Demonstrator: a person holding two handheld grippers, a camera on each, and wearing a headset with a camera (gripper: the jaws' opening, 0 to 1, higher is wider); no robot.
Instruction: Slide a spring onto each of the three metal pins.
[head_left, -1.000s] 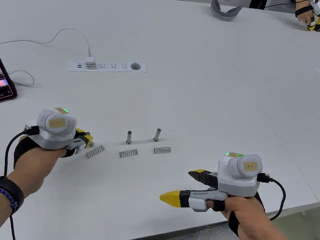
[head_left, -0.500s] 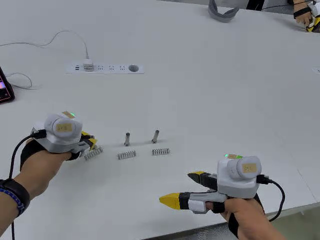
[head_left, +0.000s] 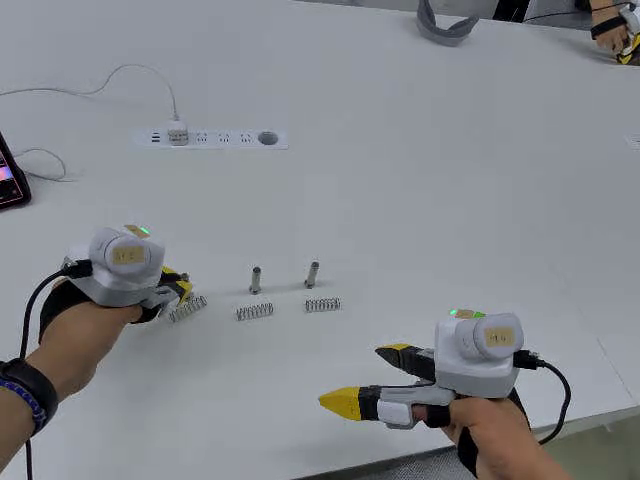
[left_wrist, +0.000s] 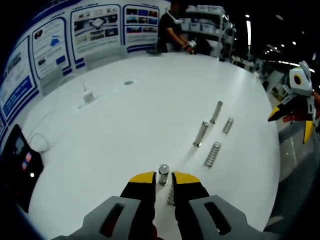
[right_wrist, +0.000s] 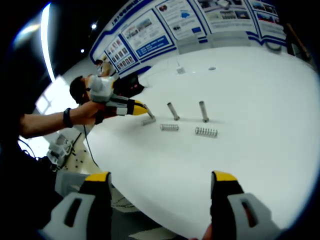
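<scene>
Two metal pins (head_left: 255, 280) (head_left: 312, 274) stand upright mid-table. Three springs lie flat just in front of them: left (head_left: 188, 308), middle (head_left: 254, 312) and right (head_left: 322, 304). My left gripper (head_left: 183, 290) sits at the left end of the row, above the left spring. In the left gripper view its jaws (left_wrist: 163, 176) are shut on a third upright pin (left_wrist: 163, 173), with the other pins (left_wrist: 201, 134) (left_wrist: 216, 111) beyond. My right gripper (head_left: 368, 377) hovers wide open near the table's front edge, nothing between its fingers (right_wrist: 160, 180).
A white power strip (head_left: 212, 137) with a plugged-in cable lies at the back. A dark device (head_left: 8, 180) sits at the left edge. A grey band (head_left: 445, 22) and another person's hand (head_left: 612, 28) are far back. The table's front edge runs just below my right gripper.
My left gripper has edged slightly down towards the left spring. The right gripper has kept its place and stayed open. The head camera has shifted a little.
</scene>
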